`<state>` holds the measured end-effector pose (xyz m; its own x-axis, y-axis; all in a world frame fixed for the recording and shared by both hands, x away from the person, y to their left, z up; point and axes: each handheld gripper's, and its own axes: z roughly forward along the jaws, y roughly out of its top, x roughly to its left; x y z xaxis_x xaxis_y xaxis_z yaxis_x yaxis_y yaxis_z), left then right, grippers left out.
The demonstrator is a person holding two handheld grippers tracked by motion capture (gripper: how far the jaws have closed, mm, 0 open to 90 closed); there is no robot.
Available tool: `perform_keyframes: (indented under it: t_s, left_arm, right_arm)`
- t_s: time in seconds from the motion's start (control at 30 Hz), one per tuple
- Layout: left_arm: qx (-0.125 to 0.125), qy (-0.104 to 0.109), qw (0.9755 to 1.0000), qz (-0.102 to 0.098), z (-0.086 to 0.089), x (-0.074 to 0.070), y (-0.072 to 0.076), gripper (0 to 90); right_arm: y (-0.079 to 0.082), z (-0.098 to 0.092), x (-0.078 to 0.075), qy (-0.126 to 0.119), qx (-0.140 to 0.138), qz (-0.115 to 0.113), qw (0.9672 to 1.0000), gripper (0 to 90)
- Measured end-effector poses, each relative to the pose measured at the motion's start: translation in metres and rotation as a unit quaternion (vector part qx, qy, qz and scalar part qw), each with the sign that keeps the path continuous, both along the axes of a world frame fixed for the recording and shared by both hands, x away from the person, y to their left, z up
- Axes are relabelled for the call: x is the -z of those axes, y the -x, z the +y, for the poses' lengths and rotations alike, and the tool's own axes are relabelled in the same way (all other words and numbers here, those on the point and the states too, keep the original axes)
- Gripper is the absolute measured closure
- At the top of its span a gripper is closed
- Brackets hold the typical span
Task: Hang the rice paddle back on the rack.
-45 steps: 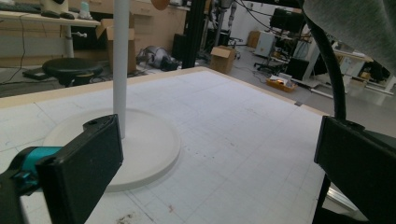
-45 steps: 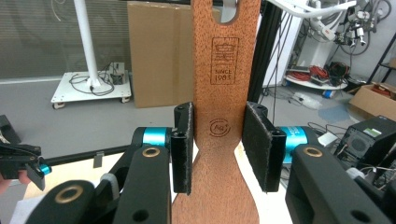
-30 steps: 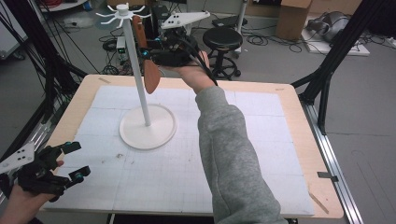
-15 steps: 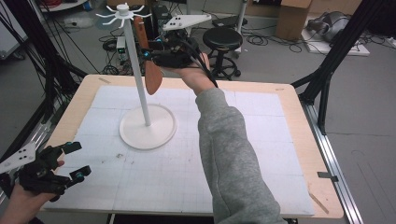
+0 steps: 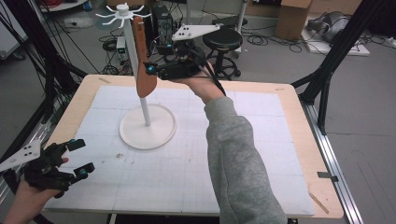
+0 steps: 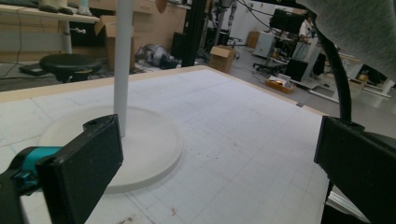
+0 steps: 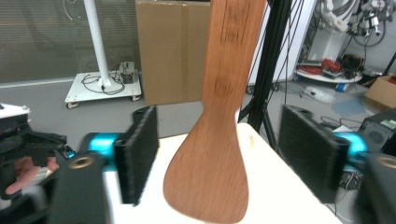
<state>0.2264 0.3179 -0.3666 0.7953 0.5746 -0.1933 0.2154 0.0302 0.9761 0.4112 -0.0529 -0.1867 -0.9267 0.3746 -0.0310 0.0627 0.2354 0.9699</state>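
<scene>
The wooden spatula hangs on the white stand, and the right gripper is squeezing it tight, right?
Not quite. The wooden spatula does hang on the white stand, but the right gripper isn't squeezing it: its jaws have just been opening, with gaps on both sides of the blade. The right gripper view shows it.

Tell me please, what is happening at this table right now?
A person is hanging a brown wooden spatula on a white rack stand with hooks on top. The right gripper has just been opening; the spatula's blade sits between its pads, which no longer press on it, so it seems to hang from a hook. The left gripper rests open near the table's front left edge, holding nothing.
</scene>
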Motion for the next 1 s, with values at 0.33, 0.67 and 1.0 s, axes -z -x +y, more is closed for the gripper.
perform_keyframes:
  t_s: [0.33,0.67,1.0]
  left_arm:
    - [0.014,0.001,0.9999,0.0,-0.013,0.0,-0.019,1.7]
    - [0.012,-0.001,0.9999,0.002,-0.018,0.0,-0.028,1.7]
    - [0.009,-0.005,1.0,0.0,-0.018,0.0,-0.025,1.7]
  right_arm:
    - [0.007,-0.022,0.02,0.024,0.047,0.017,0.9985,0.0]
    - [0.022,-0.054,0.037,0.015,0.055,0.018,0.9982,0.0]
    - [0.036,-0.077,0.061,0.015,0.055,0.026,0.998,0.0]
